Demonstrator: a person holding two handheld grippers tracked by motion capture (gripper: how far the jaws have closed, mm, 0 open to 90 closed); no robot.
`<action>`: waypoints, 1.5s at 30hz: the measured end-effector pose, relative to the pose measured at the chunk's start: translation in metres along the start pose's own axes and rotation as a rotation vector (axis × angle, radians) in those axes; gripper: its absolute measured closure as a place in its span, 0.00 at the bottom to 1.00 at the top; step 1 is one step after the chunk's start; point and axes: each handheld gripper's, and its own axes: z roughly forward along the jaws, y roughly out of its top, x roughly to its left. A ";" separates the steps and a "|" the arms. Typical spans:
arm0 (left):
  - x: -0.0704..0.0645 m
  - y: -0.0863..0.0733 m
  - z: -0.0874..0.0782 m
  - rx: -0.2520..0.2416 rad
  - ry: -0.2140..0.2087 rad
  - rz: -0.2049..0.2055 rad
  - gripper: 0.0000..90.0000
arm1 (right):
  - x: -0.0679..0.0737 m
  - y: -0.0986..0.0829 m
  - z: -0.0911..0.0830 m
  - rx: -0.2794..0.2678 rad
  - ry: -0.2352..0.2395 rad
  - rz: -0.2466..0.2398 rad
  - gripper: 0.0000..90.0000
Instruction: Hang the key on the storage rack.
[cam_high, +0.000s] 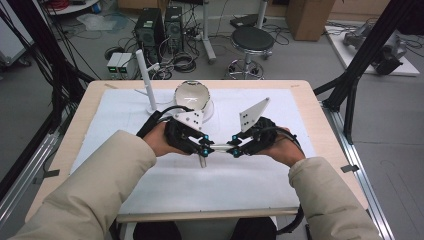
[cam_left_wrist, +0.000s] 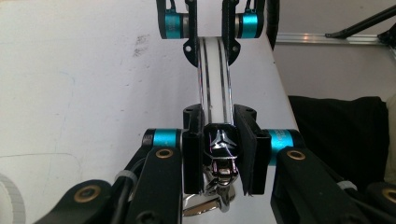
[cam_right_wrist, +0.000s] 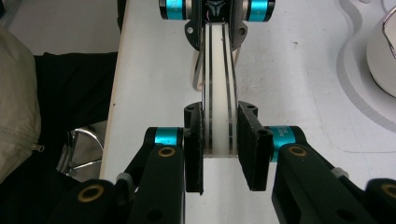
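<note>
A short white bar with chrome edges (cam_high: 218, 148) hangs level above the white mat, held between my two grippers. My left gripper (cam_high: 202, 148) is shut on the end that carries a chrome knob (cam_left_wrist: 219, 154), and a chrome piece hangs below that end (cam_high: 202, 161). My right gripper (cam_high: 235, 149) is shut on the other, plain end. In the left gripper view the bar (cam_left_wrist: 215, 79) runs away from my left gripper (cam_left_wrist: 219, 156) to the right gripper (cam_left_wrist: 211, 25). In the right gripper view the bar (cam_right_wrist: 217, 84) runs from my right gripper (cam_right_wrist: 219, 144) to the left gripper (cam_right_wrist: 217, 11).
A white mat (cam_high: 150, 180) covers the wooden table (cam_high: 80, 120). Behind the grippers sits a white domed shell on a round base (cam_high: 194, 99), also at the right of the right gripper view (cam_right_wrist: 385, 51). A white upright post (cam_high: 146, 80) stands at the back left. Beyond the table are a stool (cam_high: 252, 40) and computers.
</note>
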 end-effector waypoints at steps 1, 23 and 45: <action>-0.001 0.000 0.000 0.000 0.002 0.002 0.82 | 0.000 0.000 0.000 0.000 0.000 0.000 0.82; 0.012 -0.020 -0.050 -0.125 0.147 -0.102 0.83 | -0.004 -0.050 -0.009 -0.287 -0.268 0.216 0.01; 0.048 -0.104 -0.147 -0.258 0.411 -0.413 0.83 | 0.025 -0.150 -0.023 -0.620 -0.560 0.374 0.01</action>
